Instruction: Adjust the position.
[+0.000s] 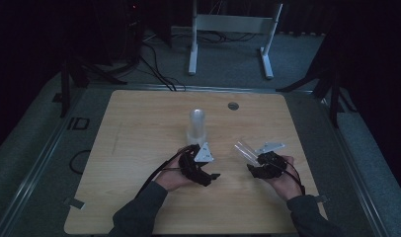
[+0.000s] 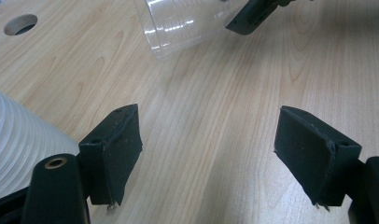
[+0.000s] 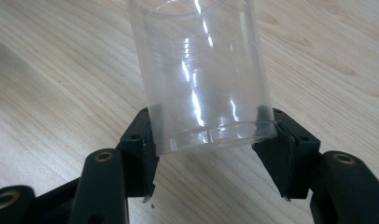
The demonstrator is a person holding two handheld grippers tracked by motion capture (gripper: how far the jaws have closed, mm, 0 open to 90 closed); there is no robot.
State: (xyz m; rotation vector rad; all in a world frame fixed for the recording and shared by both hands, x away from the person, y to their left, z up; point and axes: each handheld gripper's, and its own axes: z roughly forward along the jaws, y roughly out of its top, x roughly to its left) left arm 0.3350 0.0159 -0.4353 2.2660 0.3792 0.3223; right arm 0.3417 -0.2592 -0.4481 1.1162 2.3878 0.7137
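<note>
A stack of ribbed clear plastic cups stands upside down at the table's middle; in the left gripper view its side bulges in at the left edge. My left gripper sits just in front of the stack, open, with bare wood between its jaws. My right gripper is shut on the rim end of a single clear cup, which tilts up and to the left above the table. That cup fills the space between the right jaws. It also shows ahead of the left gripper.
A round cable hole lies in the wooden table behind the stack. A white metal frame and loose cables are on the floor beyond the far edge. Dark stands flank the table.
</note>
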